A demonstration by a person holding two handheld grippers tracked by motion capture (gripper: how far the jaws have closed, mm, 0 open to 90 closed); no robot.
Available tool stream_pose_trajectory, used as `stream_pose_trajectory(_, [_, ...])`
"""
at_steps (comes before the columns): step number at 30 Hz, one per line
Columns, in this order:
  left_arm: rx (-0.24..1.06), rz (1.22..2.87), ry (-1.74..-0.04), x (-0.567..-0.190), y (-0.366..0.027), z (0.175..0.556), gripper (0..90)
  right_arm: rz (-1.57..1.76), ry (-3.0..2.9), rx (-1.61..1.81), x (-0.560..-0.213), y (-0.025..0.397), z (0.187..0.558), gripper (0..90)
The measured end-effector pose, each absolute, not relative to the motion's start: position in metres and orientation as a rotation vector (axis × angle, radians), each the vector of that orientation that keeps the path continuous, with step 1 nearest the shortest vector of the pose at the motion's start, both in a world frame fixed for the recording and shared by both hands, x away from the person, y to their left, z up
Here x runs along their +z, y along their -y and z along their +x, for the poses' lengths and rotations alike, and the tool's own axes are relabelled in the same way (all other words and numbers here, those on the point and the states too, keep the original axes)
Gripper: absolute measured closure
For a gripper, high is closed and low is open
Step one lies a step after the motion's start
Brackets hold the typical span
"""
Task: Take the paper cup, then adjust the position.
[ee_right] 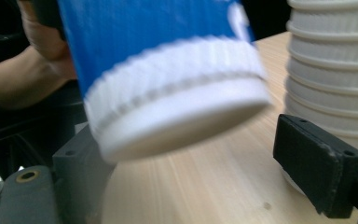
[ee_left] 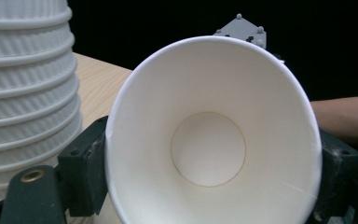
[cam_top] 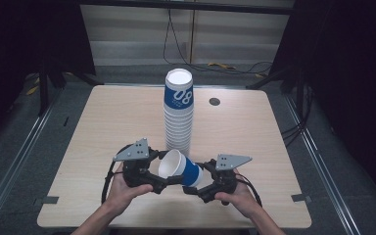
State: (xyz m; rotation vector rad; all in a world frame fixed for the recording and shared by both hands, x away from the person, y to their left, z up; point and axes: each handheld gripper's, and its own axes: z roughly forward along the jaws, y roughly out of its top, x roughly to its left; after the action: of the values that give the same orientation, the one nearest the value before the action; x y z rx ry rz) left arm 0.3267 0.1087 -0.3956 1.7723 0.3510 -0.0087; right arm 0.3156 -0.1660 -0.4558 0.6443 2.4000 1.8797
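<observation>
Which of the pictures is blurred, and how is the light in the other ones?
The right gripper view is blurred: the blue cup smears, though the jaws look sharp. The left gripper view is sharp, the cup's white inside evenly lit against black. In the high view the table is bright, the surroundings dark.

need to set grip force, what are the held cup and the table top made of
The cup looks like thin paper: matte white inside, a rolled rim, a blue printed wall and a ribbed white band near its base. The table looks like pale wood-grain laminate or veneer, smooth and matte; the grain lines show, but which of the two is unclear.
</observation>
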Motion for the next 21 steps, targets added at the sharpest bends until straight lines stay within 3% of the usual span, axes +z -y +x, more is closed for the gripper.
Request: stream_pose_trajectory(21, [0.098, 1.844, -0.475, -0.381, -0.171, 0.341, 17.0, 0.837, -2.353, 1.712, -0.459, 0.195, 0.322, 14.6])
